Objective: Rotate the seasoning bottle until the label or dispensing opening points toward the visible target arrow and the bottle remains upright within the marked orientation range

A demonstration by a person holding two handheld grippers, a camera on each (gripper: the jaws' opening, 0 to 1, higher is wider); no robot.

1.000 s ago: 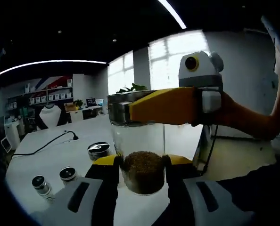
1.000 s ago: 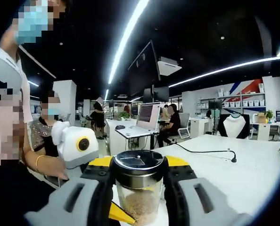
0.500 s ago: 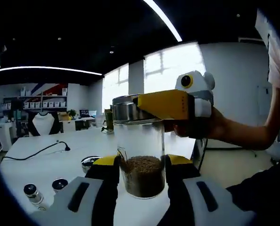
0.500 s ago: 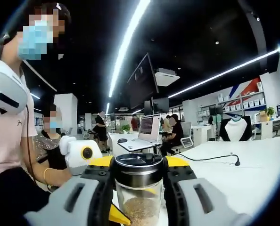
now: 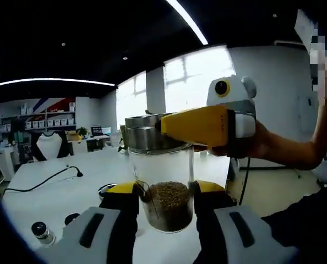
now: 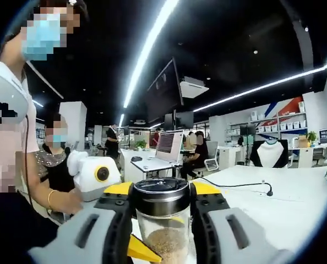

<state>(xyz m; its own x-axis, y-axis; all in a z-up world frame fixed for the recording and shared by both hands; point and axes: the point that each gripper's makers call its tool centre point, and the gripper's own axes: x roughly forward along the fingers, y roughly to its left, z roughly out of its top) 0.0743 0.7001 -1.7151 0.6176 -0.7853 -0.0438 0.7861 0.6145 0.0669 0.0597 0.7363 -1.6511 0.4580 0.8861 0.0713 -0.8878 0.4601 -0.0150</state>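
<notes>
Mid-twist: left claw (image 5: 164,199) clamps the seasoning bottle (image 5: 162,181) body above the tabletop (image 5: 70,184), right claw (image 6: 161,204) clamps its lid (image 6: 161,195); next comes a careful upright turn, though no arrow's visible.

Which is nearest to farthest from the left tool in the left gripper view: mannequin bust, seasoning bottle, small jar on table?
1. seasoning bottle: between the left tool's jaws, gripped at its glass body.
2. small jar: low at left on the white table, near the tool.
3. mannequin bust: far left, beyond the table by the shelves.
</notes>
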